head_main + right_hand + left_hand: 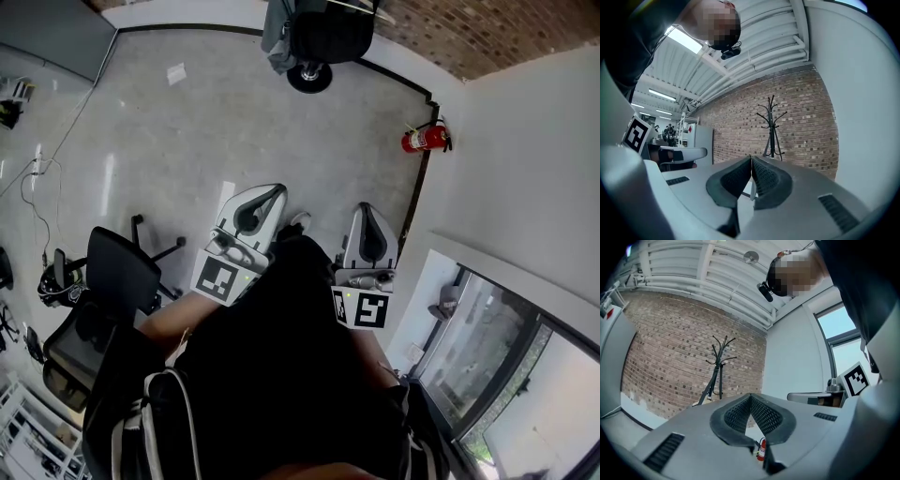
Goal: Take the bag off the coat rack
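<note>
The person wears a loose black top (281, 366). The left gripper (751, 396) and the right gripper (751, 159) are smooth light grey shells, each with black pads (765, 417) ribbed in a fine grid inside a dark rounded rim, and slotted vents (665, 452) on the flanks. A white cube (221, 277) printed with black square markers sits at the back of each, and a small green light (347, 295) shows on the right one
</note>
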`<state>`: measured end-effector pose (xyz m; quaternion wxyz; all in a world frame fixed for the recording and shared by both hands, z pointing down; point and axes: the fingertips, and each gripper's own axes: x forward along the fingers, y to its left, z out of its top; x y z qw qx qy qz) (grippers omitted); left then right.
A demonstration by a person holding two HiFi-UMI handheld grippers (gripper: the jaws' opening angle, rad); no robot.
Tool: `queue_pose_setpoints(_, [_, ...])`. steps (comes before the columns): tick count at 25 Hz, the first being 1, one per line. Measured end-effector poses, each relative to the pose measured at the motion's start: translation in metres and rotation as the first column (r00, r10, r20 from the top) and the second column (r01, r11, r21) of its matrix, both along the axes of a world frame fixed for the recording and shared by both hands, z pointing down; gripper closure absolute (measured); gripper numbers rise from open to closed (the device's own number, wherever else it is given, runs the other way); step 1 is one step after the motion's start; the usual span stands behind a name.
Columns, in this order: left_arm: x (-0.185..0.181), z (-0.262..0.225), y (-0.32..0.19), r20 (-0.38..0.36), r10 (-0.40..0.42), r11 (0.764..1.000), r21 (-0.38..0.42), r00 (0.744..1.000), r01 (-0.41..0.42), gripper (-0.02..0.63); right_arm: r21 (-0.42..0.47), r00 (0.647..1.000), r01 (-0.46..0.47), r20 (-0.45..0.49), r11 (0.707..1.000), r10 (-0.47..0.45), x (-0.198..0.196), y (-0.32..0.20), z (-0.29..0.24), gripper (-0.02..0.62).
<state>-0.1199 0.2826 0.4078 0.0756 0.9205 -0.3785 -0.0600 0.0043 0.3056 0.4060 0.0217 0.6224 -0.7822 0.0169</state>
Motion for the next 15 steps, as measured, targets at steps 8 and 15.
queue_pose_setpoints(8, [0.008,-0.005,-0.027,-0.018,-0.146,0.989,-0.012,0.989,0.146,0.588,-0.014,0.999,0.043,0.002,0.999,-0.043,0.030,0.002,0.011,0.575])
queue_pose_setpoints(15, [0.038,-0.001,-0.028,0.005,-0.185,0.983,-0.016,0.983,0.185,0.588,-0.024,0.996,0.084,0.038,0.996,-0.083,0.059,0.002,0.020,0.575])
